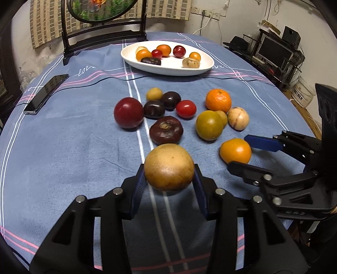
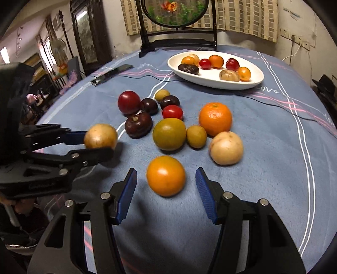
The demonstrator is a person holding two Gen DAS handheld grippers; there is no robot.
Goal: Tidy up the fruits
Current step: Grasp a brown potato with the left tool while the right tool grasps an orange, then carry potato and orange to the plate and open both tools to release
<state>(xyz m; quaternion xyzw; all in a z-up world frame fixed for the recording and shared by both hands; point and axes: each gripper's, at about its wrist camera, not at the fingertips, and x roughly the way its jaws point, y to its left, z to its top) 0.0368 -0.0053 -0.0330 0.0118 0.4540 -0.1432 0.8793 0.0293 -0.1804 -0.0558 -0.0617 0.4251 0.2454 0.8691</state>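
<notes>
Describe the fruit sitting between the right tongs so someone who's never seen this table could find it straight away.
Start at the white oval plate at the far side of the blue tablecloth, then come toward the loose pile of fruit in the middle. The nearest piece, alone at the front between the open right tongs, is the smooth yellow-orange fruit. Unlike the larger orange mandarin behind it, its skin is glossy, not dimpled.

Round screen (image 1: 101, 10) cut off by top edge.

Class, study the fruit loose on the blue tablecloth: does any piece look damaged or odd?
Yes. The dark maroon fruit in the middle of the loose group has a brownish, rough patch on top; the others look smooth.
</notes>
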